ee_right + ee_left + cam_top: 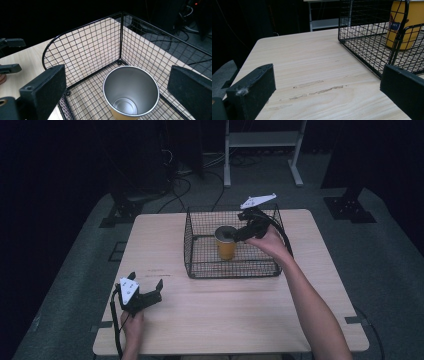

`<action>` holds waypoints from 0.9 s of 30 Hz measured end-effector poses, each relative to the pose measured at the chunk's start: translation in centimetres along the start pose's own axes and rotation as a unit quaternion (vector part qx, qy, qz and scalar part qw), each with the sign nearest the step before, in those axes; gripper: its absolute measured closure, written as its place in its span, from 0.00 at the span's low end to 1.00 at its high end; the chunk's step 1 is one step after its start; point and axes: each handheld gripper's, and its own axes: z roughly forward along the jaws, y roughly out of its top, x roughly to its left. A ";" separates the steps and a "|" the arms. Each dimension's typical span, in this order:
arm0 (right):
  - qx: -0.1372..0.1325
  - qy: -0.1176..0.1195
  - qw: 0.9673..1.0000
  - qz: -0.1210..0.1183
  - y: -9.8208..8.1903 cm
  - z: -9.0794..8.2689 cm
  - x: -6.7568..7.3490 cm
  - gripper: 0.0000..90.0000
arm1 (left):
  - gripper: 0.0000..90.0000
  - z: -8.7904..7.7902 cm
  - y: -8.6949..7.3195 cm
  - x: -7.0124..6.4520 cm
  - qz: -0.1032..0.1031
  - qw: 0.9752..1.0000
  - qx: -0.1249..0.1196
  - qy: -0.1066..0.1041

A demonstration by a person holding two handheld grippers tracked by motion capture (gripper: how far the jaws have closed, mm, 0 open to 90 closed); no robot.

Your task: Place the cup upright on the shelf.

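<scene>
Yellow on the outside and bare metal within, the cup (226, 242) stands upright on the floor of the black wire basket (200, 265), which sits on the pale wooden table (225, 320) toward its far side. The right gripper (231, 236) hovers at the cup's rim, its jaws spread wide on either side and clear of the metal. The left gripper (146, 281) rests low near the table's front left corner, jaws apart and holding nothing, well away from the basket.
</scene>
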 end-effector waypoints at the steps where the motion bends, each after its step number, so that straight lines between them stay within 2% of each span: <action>1: -0.002 0.001 1.000 0.000 0.0 -0.2 0.1 0.02 | 0.00 0.0 0.0 0.0 0.000 1.000 0.000 0.000; 8: 0.004 0.000 1.000 0.000 -0.5 -1.4 0.6 0.02 | 0.00 0.0 0.0 0.0 0.000 1.000 0.000 0.000; 12: -0.005 0.002 1.000 0.001 -0.6 -2.3 0.8 0.02 | 0.00 0.0 0.0 0.0 0.000 1.000 0.001 0.000; 27: -0.007 -0.007 1.000 -0.007 -2.0 -4.9 1.6 0.02 | 0.00 0.0 0.0 0.0 0.000 1.000 0.001 0.000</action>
